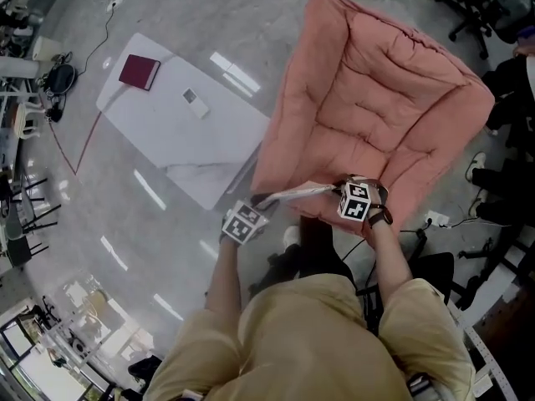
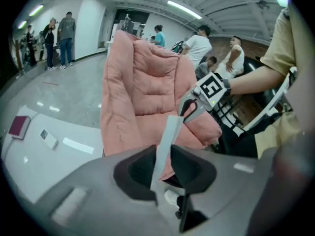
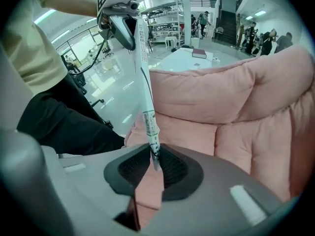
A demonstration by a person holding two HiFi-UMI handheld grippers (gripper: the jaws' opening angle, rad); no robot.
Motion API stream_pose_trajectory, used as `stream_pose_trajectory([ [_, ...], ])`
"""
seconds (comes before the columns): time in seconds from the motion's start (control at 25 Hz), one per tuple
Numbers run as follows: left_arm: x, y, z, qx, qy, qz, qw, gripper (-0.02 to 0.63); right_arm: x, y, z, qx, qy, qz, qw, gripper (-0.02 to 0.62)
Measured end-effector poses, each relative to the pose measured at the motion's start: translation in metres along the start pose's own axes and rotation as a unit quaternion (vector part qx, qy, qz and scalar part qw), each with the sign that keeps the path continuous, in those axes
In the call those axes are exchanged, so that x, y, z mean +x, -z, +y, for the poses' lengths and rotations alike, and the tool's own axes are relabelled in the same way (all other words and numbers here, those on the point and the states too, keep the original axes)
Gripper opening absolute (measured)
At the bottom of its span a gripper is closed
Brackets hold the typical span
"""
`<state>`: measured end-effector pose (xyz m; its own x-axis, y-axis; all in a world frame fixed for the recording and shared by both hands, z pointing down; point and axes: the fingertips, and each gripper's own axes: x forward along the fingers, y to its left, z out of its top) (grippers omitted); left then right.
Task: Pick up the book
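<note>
Above the padded pink armchair (image 1: pixel 376 98) hangs a thin white book (image 1: pixel 297 193). Left tongs (image 2: pixel 165 168) and right tongs (image 3: pixel 154 161) each clamp an opposite edge, probably to stop it sagging.

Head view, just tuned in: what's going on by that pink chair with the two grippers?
A person is holding a thin book edge-on between both grippers, at the front edge of the pink chair. The left gripper is clamped on one end of it and the right gripper on the other. A dark red book lies untouched on the white table off to the side.
</note>
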<state>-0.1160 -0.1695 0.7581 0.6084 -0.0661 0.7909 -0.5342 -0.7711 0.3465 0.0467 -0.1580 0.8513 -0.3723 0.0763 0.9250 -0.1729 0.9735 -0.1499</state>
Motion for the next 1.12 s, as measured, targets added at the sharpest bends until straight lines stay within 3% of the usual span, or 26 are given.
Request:
stream_pose_trajectory([
  [0.24,-0.038,-0.046,-0.055,0.111,0.035,-0.037,0.9925,0.075,-0.096,0.009,0.021,-0.025,0.076,0.003,0.997,0.058],
  [0.56,-0.097,-0.106,-0.122,0.200,0.055,-0.117,0.9711,0.072,-0.237,0.005,0.053,-0.061,0.160,0.025,0.985,0.054],
  [0.76,-0.132,-0.148,-0.172,0.271,0.072,-0.164,0.9459,0.066,-0.324,0.008,0.084,-0.078,0.212,0.043,0.973,0.054],
  [1.04,-0.196,-0.190,-0.230,0.352,0.052,-0.228,0.9066,0.063,-0.424,-0.007,0.125,-0.112,0.324,0.071,0.937,0.056],
  [1.12,-0.214,-0.198,-0.250,0.373,0.047,-0.243,0.8941,0.061,-0.451,-0.011,0.137,-0.116,0.367,0.063,0.921,0.057],
])
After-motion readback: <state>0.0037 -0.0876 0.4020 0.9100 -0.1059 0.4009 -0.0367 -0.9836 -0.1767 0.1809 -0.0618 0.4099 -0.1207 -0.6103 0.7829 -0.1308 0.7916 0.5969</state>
